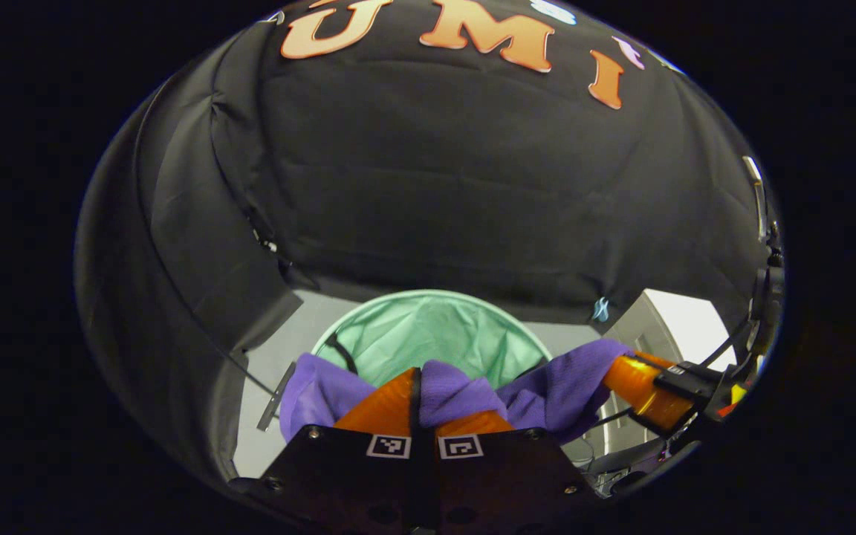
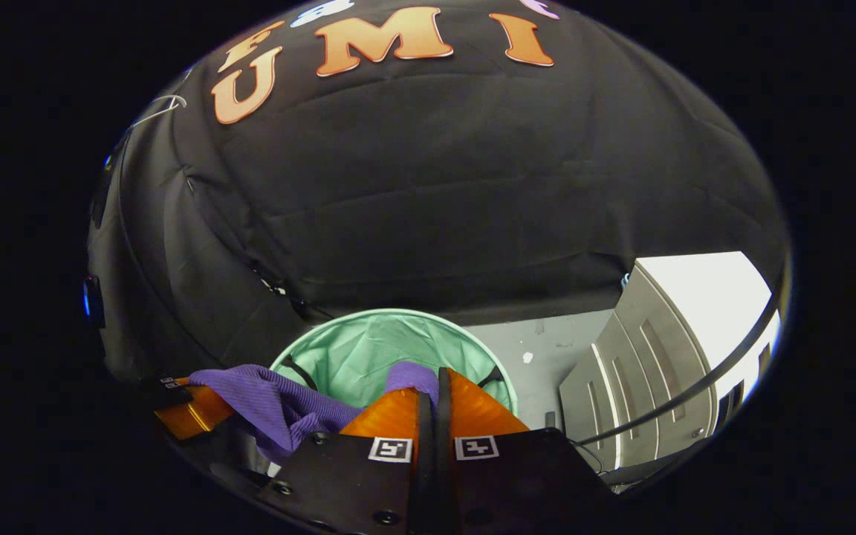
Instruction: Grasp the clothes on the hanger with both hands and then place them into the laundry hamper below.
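Both grippers clamping purple garment: left gripper (image 1: 435,416) pinching a bunched fold, right gripper (image 2: 434,397) pinching the other end. Garment (image 1: 547,386) spanning between them, hanging just above green hamper (image 1: 428,334) farther off. Judging removal from hanger done; lowering and releasing into hamper remaining.

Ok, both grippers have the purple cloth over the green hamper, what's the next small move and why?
Probably lower both grippers a little toward the hamper before letting go. The left gripper and right gripper each pinch the cloth, which stretches between them above the hamper's open mouth. It looks roughly centred there, so lowering it should let it fall inside rather than catch on the rim.
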